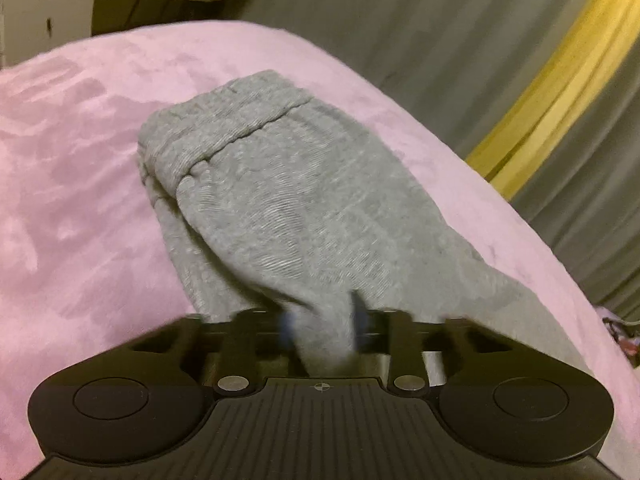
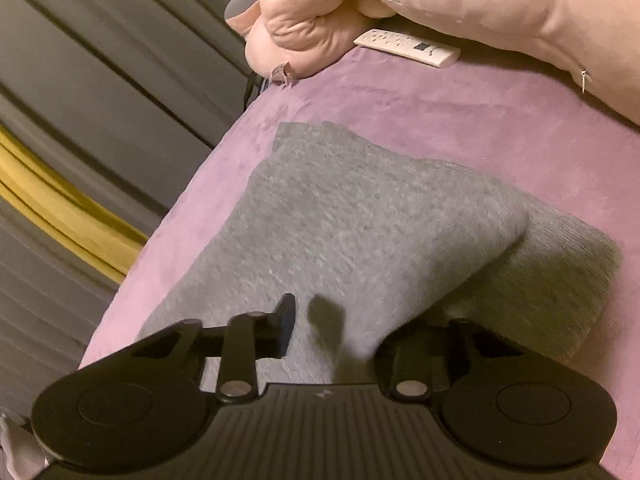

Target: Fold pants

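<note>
Item: soft grey knit pants (image 1: 280,200), folded, on pink plush bed cover (image 1: 72,160) | my left gripper (image 1: 322,320): jaws clamped on cloth | my right gripper (image 2: 316,320): jaws pinching cloth

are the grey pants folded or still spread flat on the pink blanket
Folded: the grey pants lie doubled over, an upper layer draped across a lower one, waistband end bunched on the pink blanket.

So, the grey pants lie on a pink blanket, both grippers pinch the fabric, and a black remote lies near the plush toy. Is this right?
One detail is wrong: the remote is white, not black, as the right wrist view shows. It does lie near the plush toy; the rest holds.
</note>
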`<state>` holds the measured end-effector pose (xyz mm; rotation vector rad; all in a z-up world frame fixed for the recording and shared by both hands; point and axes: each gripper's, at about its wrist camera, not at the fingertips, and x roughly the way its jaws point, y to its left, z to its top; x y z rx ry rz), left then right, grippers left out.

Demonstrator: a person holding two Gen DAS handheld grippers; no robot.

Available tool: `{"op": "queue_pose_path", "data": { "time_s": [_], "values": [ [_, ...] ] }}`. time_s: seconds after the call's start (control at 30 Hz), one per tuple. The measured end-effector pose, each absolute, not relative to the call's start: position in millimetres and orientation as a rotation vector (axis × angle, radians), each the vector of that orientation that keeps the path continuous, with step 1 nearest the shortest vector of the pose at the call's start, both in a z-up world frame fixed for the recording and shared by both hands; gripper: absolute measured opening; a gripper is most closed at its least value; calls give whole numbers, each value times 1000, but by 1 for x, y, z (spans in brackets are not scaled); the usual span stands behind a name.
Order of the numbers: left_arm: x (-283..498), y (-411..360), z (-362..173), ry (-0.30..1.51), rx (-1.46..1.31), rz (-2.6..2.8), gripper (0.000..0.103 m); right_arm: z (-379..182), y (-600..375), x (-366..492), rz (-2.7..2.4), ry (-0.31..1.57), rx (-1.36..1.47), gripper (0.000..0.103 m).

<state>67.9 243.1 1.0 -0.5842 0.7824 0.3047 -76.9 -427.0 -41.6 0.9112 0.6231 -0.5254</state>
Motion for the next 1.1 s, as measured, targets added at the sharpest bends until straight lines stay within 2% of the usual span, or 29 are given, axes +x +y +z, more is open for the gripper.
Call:
{"op": "queue_pose_path", "data": {
  "time_s": [0.03,0.13,0.33,0.47,0.57,0.6,0.63,0.67,0.73,0.87,1.0,1.07,1.1],
  "values": [
    [69,245,4,773,-594,311,15,-40,-430,-77,-536,629,915,5],
    [65,249,24,714,-611,288,13,-22,-436,-82,-544,593,918,5],
    [40,264,52,617,-685,246,13,22,-429,-108,-496,489,847,5],
    [24,271,46,640,-654,274,13,25,-421,-138,-528,470,830,5],
    [22,266,37,735,-543,352,28,4,-423,-143,-573,588,795,12],
    [18,264,37,741,-496,395,40,-2,-425,-144,-615,639,789,16],
    [12,261,41,730,-442,444,52,-3,-427,-146,-655,661,785,22],
    [9,258,45,723,-393,483,58,-3,-429,-150,-695,667,777,26],
    [2,251,56,687,-311,550,72,5,-431,-154,-793,668,722,44],
    [3,214,74,620,-231,496,80,27,-415,-137,-822,620,567,47],
    [22,143,69,644,-170,270,87,32,-353,-75,-572,633,419,49],
    [36,105,58,682,-140,179,88,24,-306,-37,-345,684,350,53],
    [44,84,51,705,-129,130,88,18,-281,-19,-204,716,321,59]
  ]
}}
